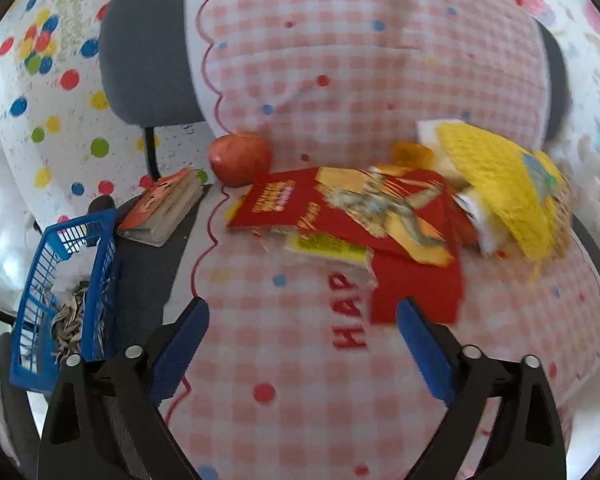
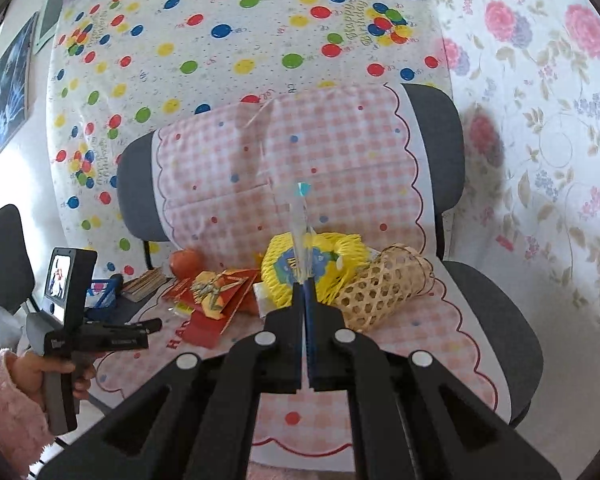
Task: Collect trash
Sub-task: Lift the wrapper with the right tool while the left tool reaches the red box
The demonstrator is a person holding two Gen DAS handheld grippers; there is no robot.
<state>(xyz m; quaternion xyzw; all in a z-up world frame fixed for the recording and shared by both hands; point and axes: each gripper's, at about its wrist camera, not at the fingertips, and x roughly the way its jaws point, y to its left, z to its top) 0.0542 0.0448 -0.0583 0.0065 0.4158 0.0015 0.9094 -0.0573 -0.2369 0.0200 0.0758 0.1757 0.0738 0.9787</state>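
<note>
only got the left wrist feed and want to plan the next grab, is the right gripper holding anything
Observer: Yes. The right gripper's fingers are shut on a thin clear plastic wrapper with a blue tip, held up above the chair seat.
Operator: ok, anything past the yellow foam net on the right, it's all blur for me
Observer: A woven bamboo basket lies on its side right beside the yellow foam net, its open end facing away from the net.
</note>
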